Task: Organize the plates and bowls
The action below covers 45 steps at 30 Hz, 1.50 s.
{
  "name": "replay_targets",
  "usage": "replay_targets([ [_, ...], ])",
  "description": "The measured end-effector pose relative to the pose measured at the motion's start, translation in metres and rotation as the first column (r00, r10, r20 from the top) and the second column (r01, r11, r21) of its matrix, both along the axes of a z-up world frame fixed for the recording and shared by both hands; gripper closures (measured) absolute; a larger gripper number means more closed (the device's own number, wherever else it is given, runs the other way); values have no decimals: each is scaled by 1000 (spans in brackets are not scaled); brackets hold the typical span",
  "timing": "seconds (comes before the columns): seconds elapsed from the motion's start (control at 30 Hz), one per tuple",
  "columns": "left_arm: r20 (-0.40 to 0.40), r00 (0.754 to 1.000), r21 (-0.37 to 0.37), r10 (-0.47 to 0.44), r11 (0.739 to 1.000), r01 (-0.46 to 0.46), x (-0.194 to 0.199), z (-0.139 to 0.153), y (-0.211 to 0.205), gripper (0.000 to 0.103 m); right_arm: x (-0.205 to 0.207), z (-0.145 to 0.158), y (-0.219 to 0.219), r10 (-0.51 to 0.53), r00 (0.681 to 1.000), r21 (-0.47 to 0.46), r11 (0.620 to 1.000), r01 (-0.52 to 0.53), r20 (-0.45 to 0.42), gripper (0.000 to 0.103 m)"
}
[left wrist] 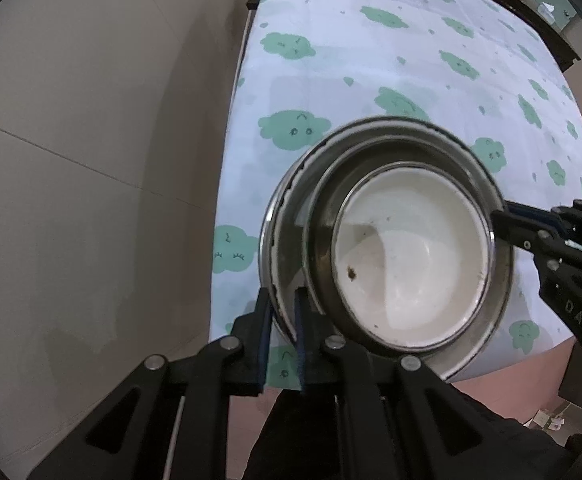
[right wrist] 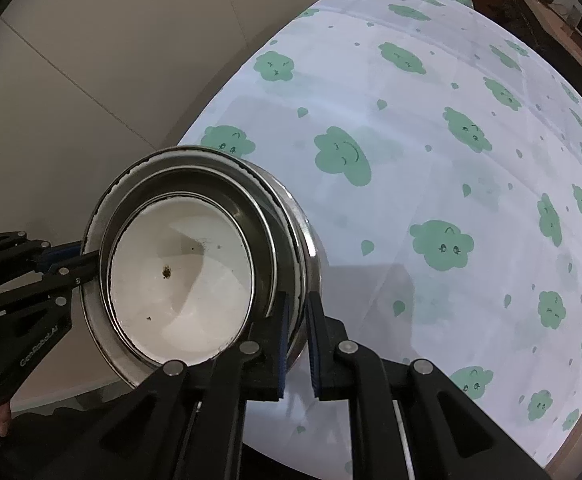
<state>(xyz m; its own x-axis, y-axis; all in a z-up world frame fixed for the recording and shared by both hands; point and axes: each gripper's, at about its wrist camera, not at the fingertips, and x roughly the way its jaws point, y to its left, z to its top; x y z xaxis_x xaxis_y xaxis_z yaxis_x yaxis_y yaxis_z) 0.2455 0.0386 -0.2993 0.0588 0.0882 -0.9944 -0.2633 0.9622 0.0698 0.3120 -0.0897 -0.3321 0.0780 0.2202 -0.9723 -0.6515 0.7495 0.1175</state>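
Two grippers hold one nested stack of dishes by opposite sides of its rim, near the front left corner of the surface [right wrist: 431, 184]. The outermost piece is a steel bowl [left wrist: 503, 312] with a polished wall; inside it sits a shallower steel dish [left wrist: 323, 240], and in the middle a white enamel bowl [left wrist: 411, 256], round and smooth, with a thin dark rim, a small brown speck and a few dark flecks on its floor.

The left gripper [left wrist: 281, 300] points down and its blue-padded fingers [left wrist: 265, 320] pinch the outer bowl's rim, one pad outside the wall and one inside. The right gripper [right wrist: 297, 304] does the same on the far side, its fingers [right wrist: 283, 332] narrowed onto the rim. Gripping at two opposite points likely keeps the heavy, slippery stack level and stops it from swinging, which a single pinch on thin metal could not do. The stack looks tilted a little in both views, though the fisheye makes this hard to judge, and I cannot tell whether its base touches the cloth or hangs just above it.

The surface is covered by a pale cloth printed with green cloud faces; beside it lies a beige tiled floor [left wrist: 91, 160].
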Motion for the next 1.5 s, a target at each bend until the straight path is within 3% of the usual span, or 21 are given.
replay_targets([
  [0.07,14,1000,2,-5,1000,5,-1,5,0,94,0,6,-1,-1,1000,2,1000,1,19,89],
  [0.13,29,1000,4,-10,1000,10,-1,10,1,90,0,12,-2,-6,999,2,1000,5,44,66],
  [0.2,49,999,5,-22,1000,21,-3,16,1,80,-3,16,-1,-8,999,13,1000,7,46,58],
  [0.27,79,996,14,-34,999,33,-6,23,1,56,-9,19,0,-10,998,5,1000,10,60,58],
  [0.47,172,980,39,-100,995,95,-14,42,2,54,-29,31,-4,-76,991,12,997,75,111,58],
  [0.6,261,950,62,-170,985,160,-23,62,-1,53,-47,51,-17,-171,968,53,985,164,183,57],
  [0.7,340,914,81,-223,975,208,-28,81,-8,53,-68,76,-33,-256,926,102,966,237,276,57],
  [0.77,409,877,104,-251,968,229,-34,98,-17,53,-86,98,-44,-292,879,134,956,260,376,57],
  [0.83,464,848,102,-255,967,235,-39,113,-22,46,-98,114,-51,-311,841,158,950,268,442,57],
  [0.97,581,766,133,-276,960,245,-54,143,-37,40,-125,151,-66,-350,719,233,937,261,601,55],
  [1.03,631,722,155,-284,958,242,-63,158,-45,37,-140,165,-74,-373,659,279,928,249,653,40],
  [1.1,677,680,168,-283,958,232,-74,171,-51,30,-158,177,-81,-389,603,322,920,223,696,39],
  [1.2,725,632,181,-275,961,210,-92,186,-61,29,-178,187,-93,-406,563,356,912,202,720,39],
  [1.3,725,623,209,-294,956,207,-109,194,-74,28,-197,195,-108,-431,527,388,900,197,733,38],
  [1.5,734,613,214,-293,956,201,-135,200,-91,28,-218,195,-124,-456,538,419,886,198,709,38],
])
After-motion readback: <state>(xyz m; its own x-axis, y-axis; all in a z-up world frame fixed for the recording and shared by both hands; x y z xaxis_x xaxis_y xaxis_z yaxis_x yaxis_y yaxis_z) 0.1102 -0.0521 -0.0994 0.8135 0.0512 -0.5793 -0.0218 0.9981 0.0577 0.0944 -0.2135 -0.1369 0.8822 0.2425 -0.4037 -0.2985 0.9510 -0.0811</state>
